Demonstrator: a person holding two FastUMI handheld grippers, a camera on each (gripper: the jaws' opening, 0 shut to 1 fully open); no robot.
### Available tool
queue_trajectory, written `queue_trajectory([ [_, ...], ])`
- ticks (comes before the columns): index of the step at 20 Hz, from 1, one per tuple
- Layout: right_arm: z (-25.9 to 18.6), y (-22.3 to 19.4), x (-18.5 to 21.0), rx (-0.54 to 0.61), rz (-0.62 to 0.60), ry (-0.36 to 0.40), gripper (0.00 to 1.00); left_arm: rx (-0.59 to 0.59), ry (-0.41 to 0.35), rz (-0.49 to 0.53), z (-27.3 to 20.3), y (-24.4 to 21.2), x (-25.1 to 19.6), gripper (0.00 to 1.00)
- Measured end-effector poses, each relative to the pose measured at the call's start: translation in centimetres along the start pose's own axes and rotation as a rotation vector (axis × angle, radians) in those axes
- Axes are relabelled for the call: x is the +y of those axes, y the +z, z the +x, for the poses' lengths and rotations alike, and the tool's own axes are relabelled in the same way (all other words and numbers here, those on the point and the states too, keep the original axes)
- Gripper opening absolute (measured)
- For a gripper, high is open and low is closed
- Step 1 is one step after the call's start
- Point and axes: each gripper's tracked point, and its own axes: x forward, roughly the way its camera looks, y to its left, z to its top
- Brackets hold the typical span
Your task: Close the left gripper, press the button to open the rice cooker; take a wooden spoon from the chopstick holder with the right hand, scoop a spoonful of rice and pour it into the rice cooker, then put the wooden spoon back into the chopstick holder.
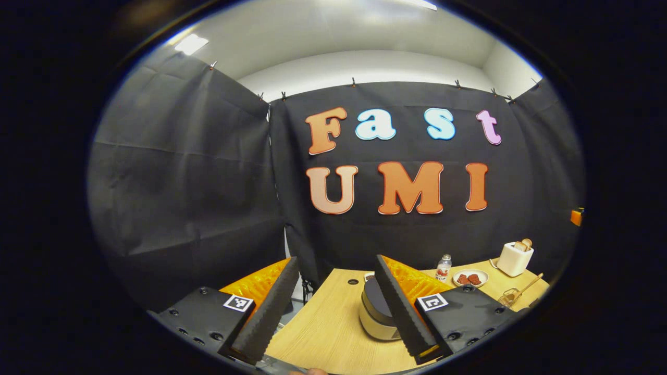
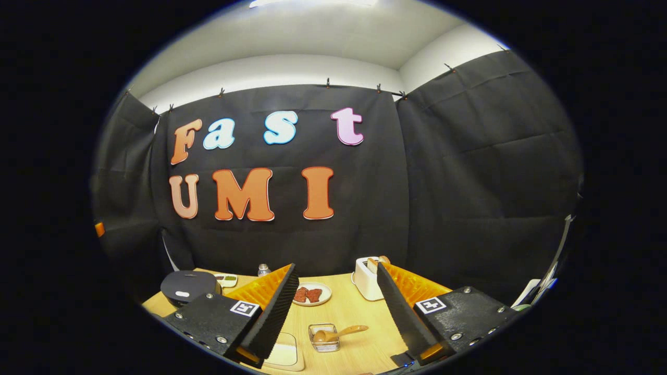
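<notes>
The rice cooker (image 1: 374, 315), cream with a dark shut lid, stands on the wooden table (image 1: 323, 333) just behind my left gripper's right finger, which hides part of it. My left gripper (image 1: 336, 259) is open and holds nothing. In the right gripper view the rice cooker (image 2: 188, 286) sits at the far left. The wooden spoon (image 2: 350, 329) lies in a small wire chopstick holder (image 2: 323, 341) low between the fingers of my right gripper (image 2: 336, 265), which is open, above the table and apart from it. A pale shallow container (image 2: 284, 355) lies left of the holder, partly hidden by the left finger.
A white toaster (image 2: 366, 279) with bread, a plate of red pieces (image 2: 311, 294), a small bottle (image 2: 264, 270) and a little dish (image 2: 226, 280) stand along the back of the table near the black cloth wall. The same toaster (image 1: 514, 259) and plate (image 1: 470, 278) lie right of the cooker.
</notes>
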Motion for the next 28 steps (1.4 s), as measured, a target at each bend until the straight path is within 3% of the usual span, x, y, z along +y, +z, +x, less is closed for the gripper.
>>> queue_trajectory([
  [6, -0.6, -0.7, -0.8, 0.016, -0.032, -0.017, 0.93, 0.013, 0.04, 0.023, 0.6, 0.1, 1.4, 0.96],
  [7, -1.0, -0.7, -0.8, 0.019, -0.021, -0.013, 0.93, 0.015, 0.028, 0.019, 0.7, 0.3, 1.1, 1.0],
  [8, -1.0, -0.2, -0.8, 0.005, -0.015, -0.018, 0.93, 0.03, 0.01, 0.009, 0.6, 0.0, 0.5, 0.96],
  [14, -1.9, 0.5, -1.9, -0.016, 0.012, -0.042, 0.94, 0.002, -0.048, -0.04, 1.2, 1.0, -2.1, 0.98],
  [17, -2.2, 0.9, -2.7, -0.031, -0.001, -0.063, 0.93, -0.015, -0.041, -0.037, 2.1, 1.5, -2.5, 0.96],
  [20, -2.5, 1.1, -3.1, -0.033, 0.011, -0.076, 0.93, -0.017, -0.101, -0.07, 2.8, 1.7, -4.9, 0.99],
  [23, -2.4, 0.7, -3.3, -0.023, 0.019, -0.088, 0.94, -0.009, -0.098, -0.055, 4.2, 1.3, -5.6, 0.45],
  [25, -2.4, 0.4, -3.2, -0.016, 0.011, -0.089, 0.93, 0.018, -0.146, -0.078, 5.0, 0.1, -7.2, 0.09],
  [28, -2.0, 0.1, -2.9, -0.013, 0.006, -0.091, 0.94, 0.051, -0.232, -0.065, 6.9, -1.3, -11.3, 0.04],
])
